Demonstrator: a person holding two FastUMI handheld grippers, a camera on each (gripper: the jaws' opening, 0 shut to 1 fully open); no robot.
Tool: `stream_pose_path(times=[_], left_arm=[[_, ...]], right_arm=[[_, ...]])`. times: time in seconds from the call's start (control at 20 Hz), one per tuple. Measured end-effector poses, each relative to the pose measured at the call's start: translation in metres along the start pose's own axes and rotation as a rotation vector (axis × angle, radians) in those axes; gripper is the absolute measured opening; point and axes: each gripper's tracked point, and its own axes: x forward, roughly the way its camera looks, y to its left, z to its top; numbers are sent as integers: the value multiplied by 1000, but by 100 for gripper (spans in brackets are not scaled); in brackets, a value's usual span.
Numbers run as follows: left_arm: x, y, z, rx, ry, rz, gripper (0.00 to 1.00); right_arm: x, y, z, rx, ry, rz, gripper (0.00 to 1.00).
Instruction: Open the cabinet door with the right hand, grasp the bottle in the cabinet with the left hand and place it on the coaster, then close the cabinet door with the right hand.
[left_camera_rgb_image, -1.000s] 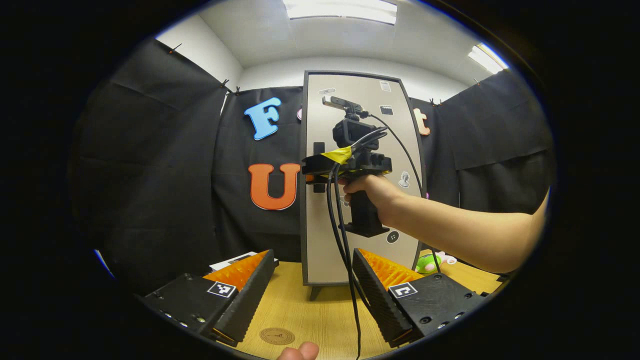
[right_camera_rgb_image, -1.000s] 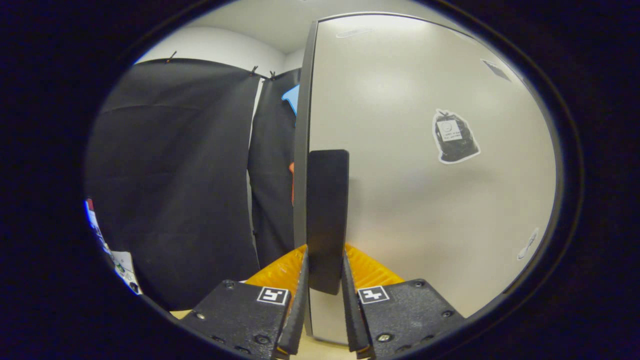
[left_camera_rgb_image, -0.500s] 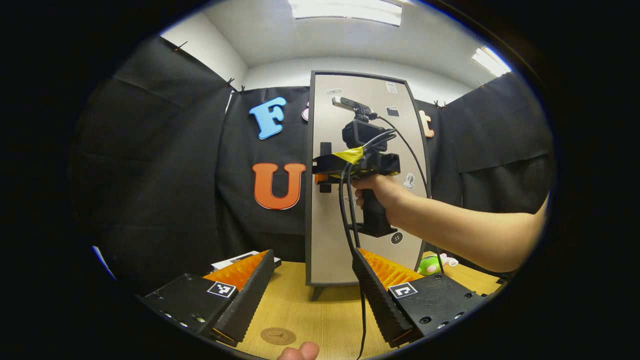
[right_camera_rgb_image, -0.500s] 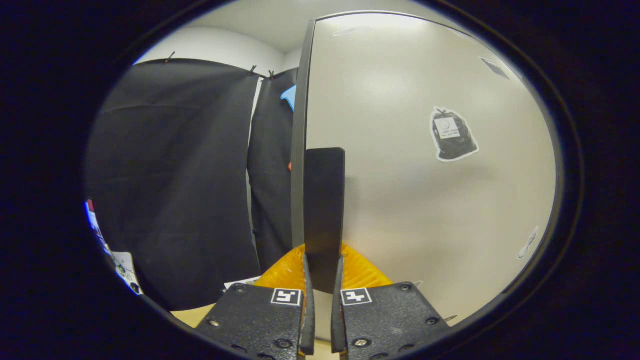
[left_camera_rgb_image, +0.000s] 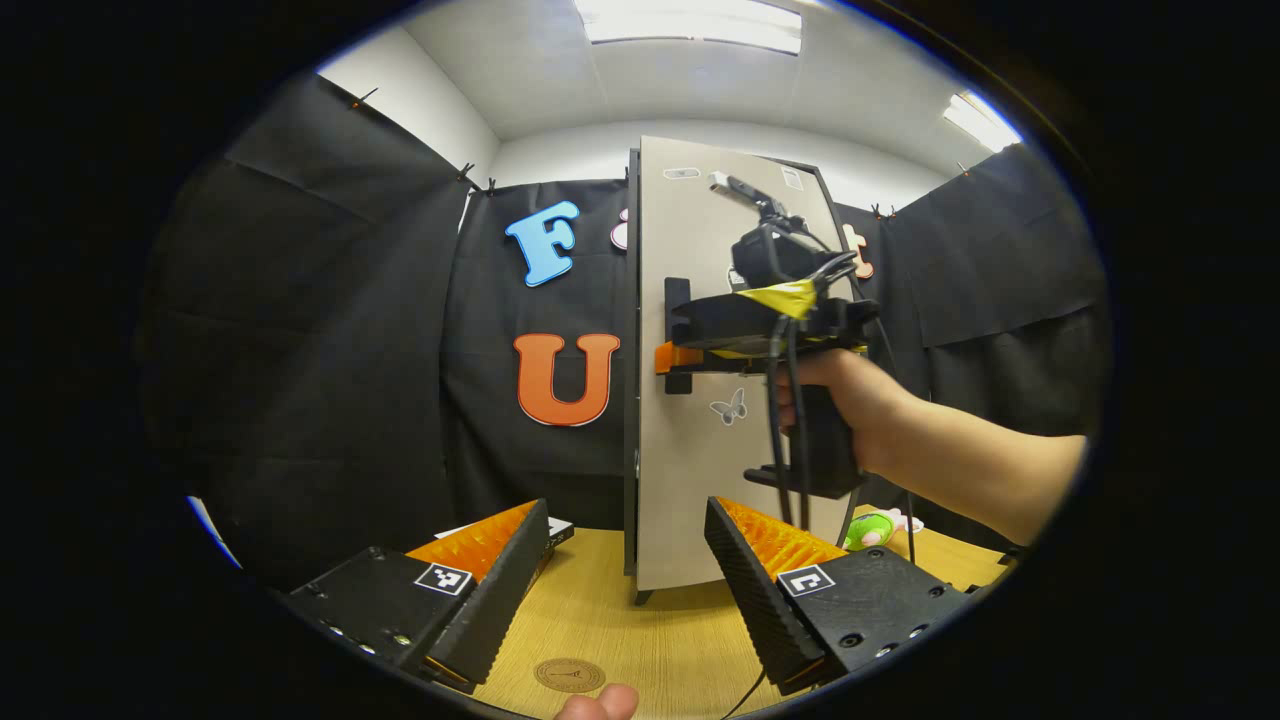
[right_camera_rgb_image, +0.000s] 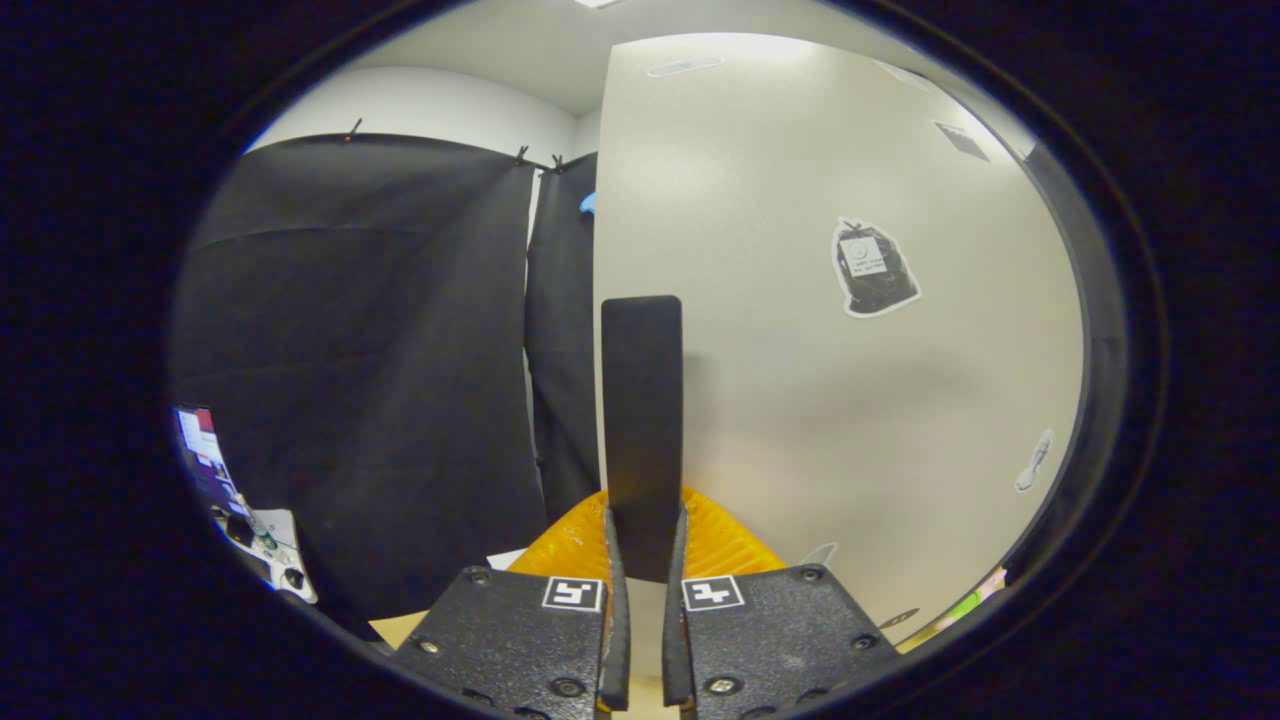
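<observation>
Left gripper view takes in the whole scene from a distance: the right gripper (left_camera_rgb_image: 668, 345), held in a hand (left_camera_rgb_image: 840, 400), reaches in from the right and meets the dark vertical handle (left_camera_rgb_image: 678, 335) on the cabinet door (left_camera_rgb_image: 700, 460). The door stands swung a little out from the dark cabinet frame (left_camera_rgb_image: 631, 400) at its handle edge. The left gripper (left_camera_rgb_image: 625, 580) hangs low over the wooden table (left_camera_rgb_image: 650, 640), its jaws wide apart with nothing between them. A round coaster (left_camera_rgb_image: 570, 675) lies on the table just ahead of them, beside a fingertip (left_camera_rgb_image: 600, 703) at the bottom edge. A green soft toy (left_camera_rgb_image: 868, 528) peeks out past the door's lower right.

The right gripper view gives the close look that the other lacks — the jaws are clamped on the lower end of the handle (right_camera_rgb_image: 642, 420), one finger on each side, with the pale door (right_camera_rgb_image: 800, 400) and a dark sticker (right_camera_rgb_image: 868, 268) on it spreading to the right.

The bottle cannot be seen; the door hides the cabinet's inside. The door's lower right corner is covered by the hand and its cables.

Half a second ago the door lay flush in its frame; now it has swung outward, and the hand and right gripper have moved rightward and nearer with it. The left gripper has stayed put.
</observation>
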Motion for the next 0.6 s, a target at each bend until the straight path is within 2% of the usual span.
stream_pose_path(times=[0.6], left_arm=[[-6,-16,-3,0,10,-29,95]], right_arm=[[-70,-4,-2,17,-22,78,16]])
